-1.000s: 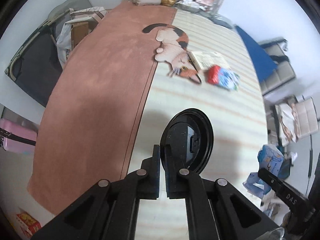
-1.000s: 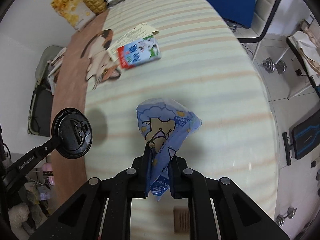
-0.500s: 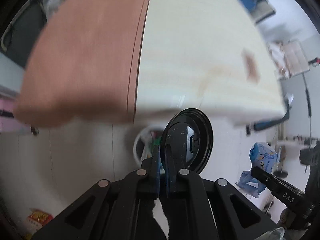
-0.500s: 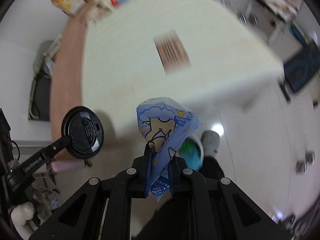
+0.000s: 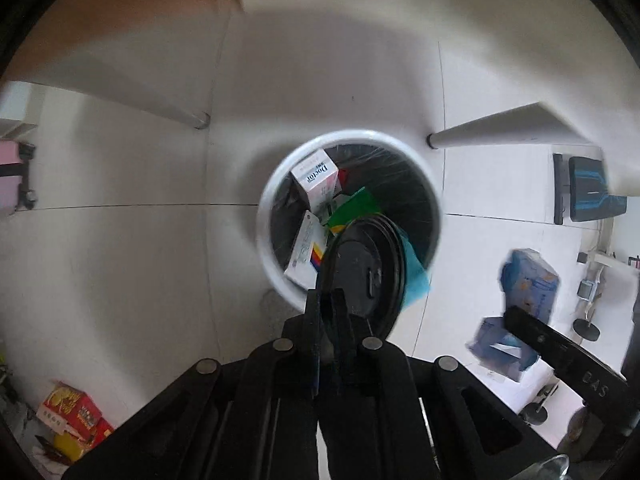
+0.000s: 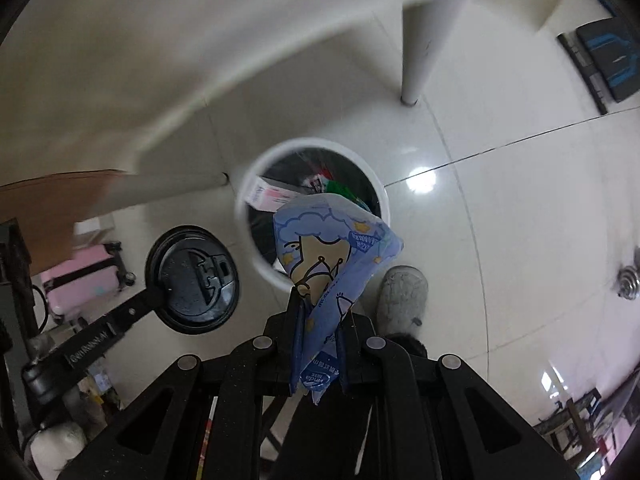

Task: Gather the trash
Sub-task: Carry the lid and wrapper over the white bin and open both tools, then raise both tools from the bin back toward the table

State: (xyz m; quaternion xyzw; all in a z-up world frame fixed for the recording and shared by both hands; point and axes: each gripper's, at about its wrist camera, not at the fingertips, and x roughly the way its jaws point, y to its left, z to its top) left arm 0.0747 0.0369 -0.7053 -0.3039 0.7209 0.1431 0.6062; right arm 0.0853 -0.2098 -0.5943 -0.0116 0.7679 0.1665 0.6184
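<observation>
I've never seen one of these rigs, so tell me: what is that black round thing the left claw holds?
It looks like a black plastic cup lid, round with a raised rim and a moulded sip tab. The left gripper pinches its edge, holding it edge-on above a white bin on the floor. Nothing else touches it.

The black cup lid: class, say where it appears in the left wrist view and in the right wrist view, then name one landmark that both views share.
Left wrist view: the black cup lid sits low of centre, edge-on, clamped in the left gripper.
Right wrist view: the lid shows face-on at centre left.
Shared landmark: the white trash bin on the floor, already holding boxes.
</observation>
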